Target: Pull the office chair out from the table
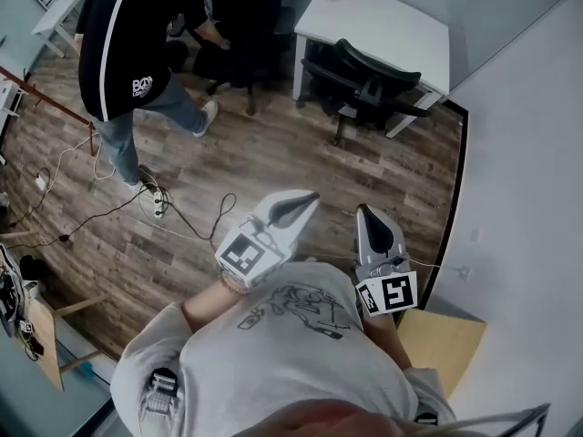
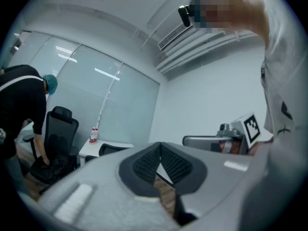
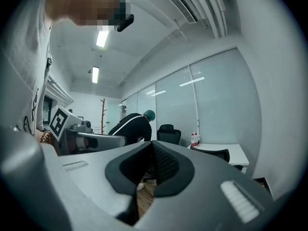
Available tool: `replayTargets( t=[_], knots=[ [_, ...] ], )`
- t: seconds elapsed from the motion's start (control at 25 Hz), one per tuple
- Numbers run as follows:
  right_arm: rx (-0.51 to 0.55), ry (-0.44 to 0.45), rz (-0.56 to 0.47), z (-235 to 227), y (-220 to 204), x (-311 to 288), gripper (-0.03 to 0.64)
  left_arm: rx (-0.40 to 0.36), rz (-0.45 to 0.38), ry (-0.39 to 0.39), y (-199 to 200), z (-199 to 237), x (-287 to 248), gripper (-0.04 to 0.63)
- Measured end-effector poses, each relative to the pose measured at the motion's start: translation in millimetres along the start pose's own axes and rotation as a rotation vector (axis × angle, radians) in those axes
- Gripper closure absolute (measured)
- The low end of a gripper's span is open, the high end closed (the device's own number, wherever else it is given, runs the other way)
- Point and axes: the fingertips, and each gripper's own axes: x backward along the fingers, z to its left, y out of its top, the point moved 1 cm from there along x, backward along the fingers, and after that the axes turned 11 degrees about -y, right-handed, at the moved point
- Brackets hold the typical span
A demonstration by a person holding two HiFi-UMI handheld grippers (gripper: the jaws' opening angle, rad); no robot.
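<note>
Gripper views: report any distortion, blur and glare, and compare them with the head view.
Left gripper view: strong fisheye with dark rounded corners, the shut left tongs looming large and slightly soft. Right gripper view: same fisheye, ceiling light glaring white. Head view: evenly lit, edges bowed, office chair fairly sharp.

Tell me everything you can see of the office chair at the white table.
The office chair is black, with a curved backrest, armrests and a dark base leg reaching the wood floor. It stands upright, pushed close against the white table at its front edge, not yet pulled out. Whether it touches the table cannot be told; nothing else is on it.
</note>
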Motion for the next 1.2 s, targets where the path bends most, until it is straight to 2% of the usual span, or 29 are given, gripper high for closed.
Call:
replayTargets(
  t=[0.24, 0.52, 0.92, 1.08, 1.2],
  knots=[
    [0.014, -0.003, 0.04, 8, -9, -16, 0.609, -0.015, 0.003, 0.019, 0, 25, 14, 0.594],
    [0.036, -0.018, 0.024, -3, -7, -31, 0.609, -0.031, 0.0, 0.022, 1, 36, 9, 0.594],
    [0.056, -0.026, 0.011, -61, -12, -66, 0.609, -0.073, 0.017, 0.018, 5, 74, -50, 0.594],
    [0.05, -0.023, 0.011, -90, -15, -89, 0.609, -0.117, 0.052, 0.009, -1, 97, -82, 0.594],
    [0.056, -0.017, 0.006, -116, -15, -107, 0.609, -0.107, 0.057, 0.018, -2, 114, -110, 0.594]
  ],
)
